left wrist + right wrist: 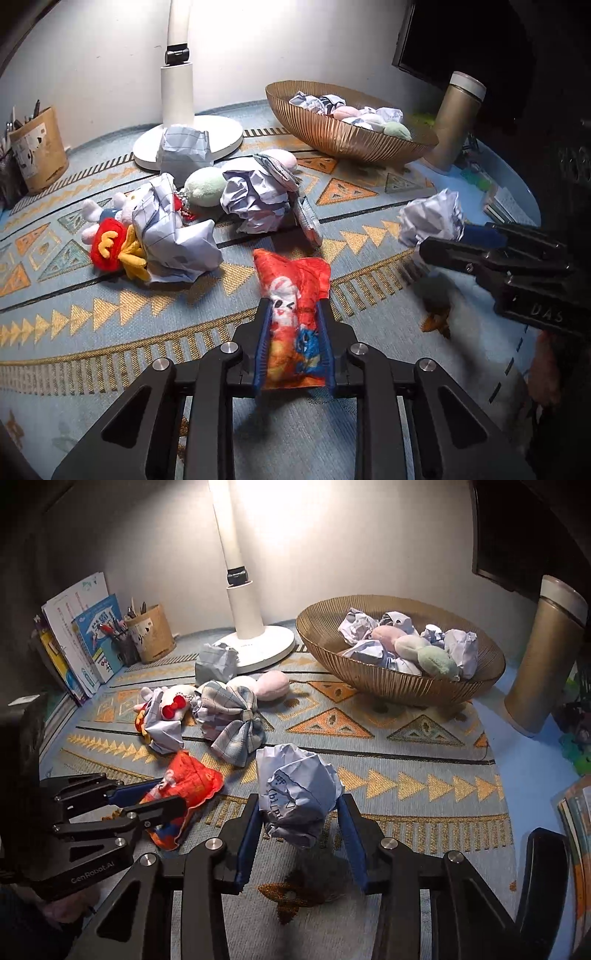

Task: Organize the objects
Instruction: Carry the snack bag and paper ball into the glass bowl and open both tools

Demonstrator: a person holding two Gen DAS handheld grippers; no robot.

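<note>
Gripping an orange printed pouch [295,317] between its blue pads, the left hand-held gripper [294,317] is clamped tight just above the patterned worktop [369,258]; the right hand-held gripper [300,812], to its right, is clamped on a crumpled paper ball [295,790] raised clear of the surface. Beyond the left hand-held gripper lie more crumpled papers [255,199], a plush toy [110,236] and a soft green ball [205,184]. Farther off to the right stands a ribbed gold bowl [388,679] holding paper balls and soft balls, with a white lamp base [192,140] behind the clutter.
</note>
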